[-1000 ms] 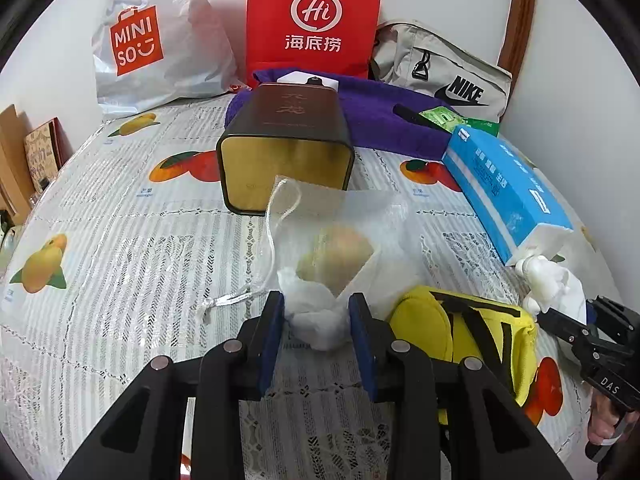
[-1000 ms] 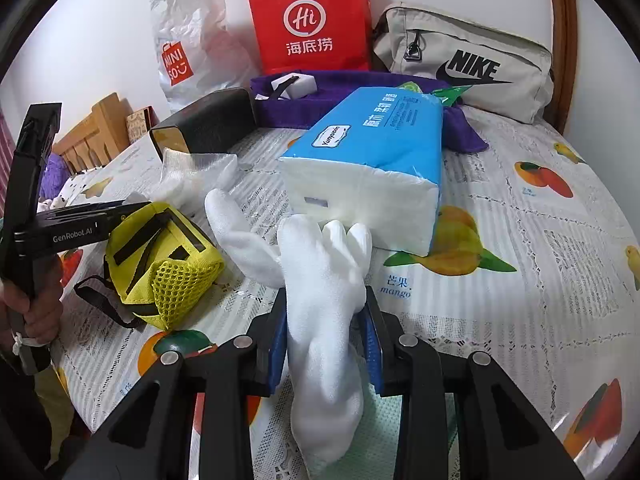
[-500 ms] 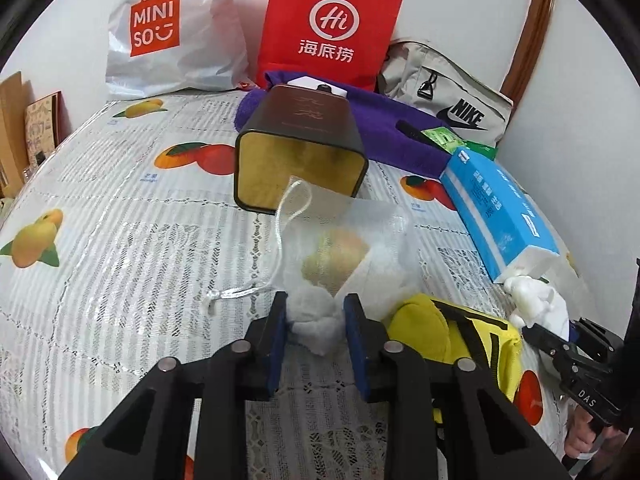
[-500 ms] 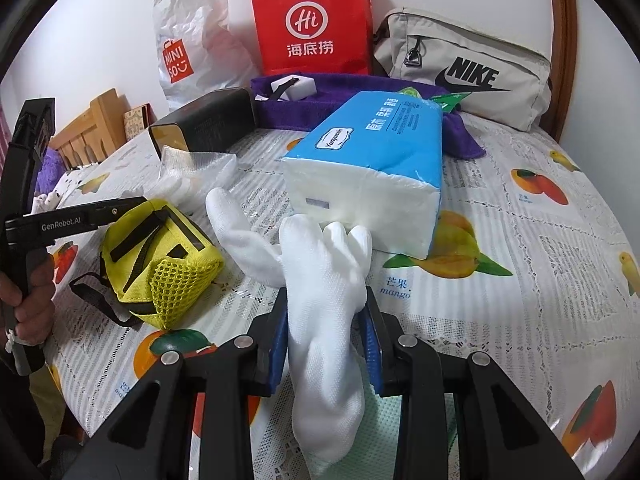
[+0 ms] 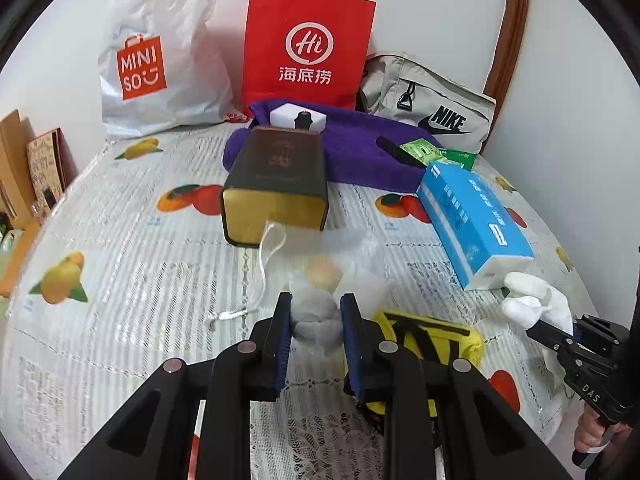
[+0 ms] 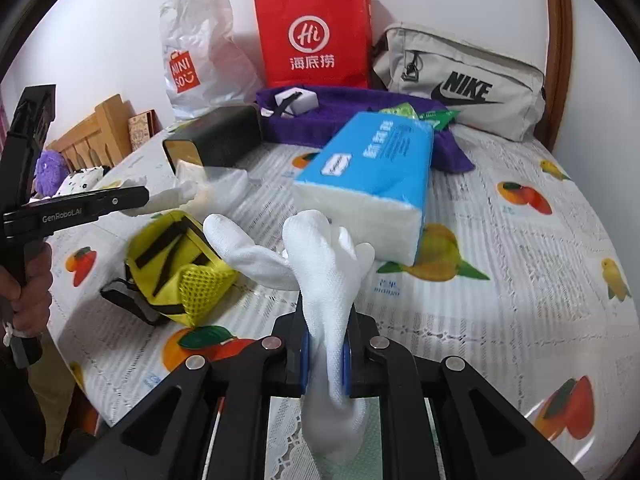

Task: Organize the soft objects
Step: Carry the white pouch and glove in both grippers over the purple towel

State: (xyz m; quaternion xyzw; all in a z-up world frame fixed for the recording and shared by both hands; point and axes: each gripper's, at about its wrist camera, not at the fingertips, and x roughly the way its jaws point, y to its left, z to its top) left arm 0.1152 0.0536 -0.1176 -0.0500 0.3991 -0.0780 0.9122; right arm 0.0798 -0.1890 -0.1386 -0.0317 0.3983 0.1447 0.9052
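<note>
The right gripper has its blue-padded jaws closing on the waist of a white knitted fabric glove, pads already pressing the cloth, its fingers flopping over the tips and its cuff hanging behind. The left gripper is likewise closing on the bunched neck of a translucent white drawstring mesh pouch with something pale yellow and rounded inside; both items sit just above the plastic fruit-print table cover.

Risks, as I judge them: the glove is limp and smooth-knit, so a pinch on one thin layer may let it slide out; the pouch's loose white cord trails on the cover and could snag or drag. The pouch is gripped only by gathered mesh, so its weighty contents might pull it free.

Nearby lie a crumpled yellow fabric pouch with black straps and netting, soft and floppy, and a rectangular blue-and-white plastic-wrapped tissue pack, squashy but boxy. Farther back a dark rigid tin with gold end lies on its side.
</note>
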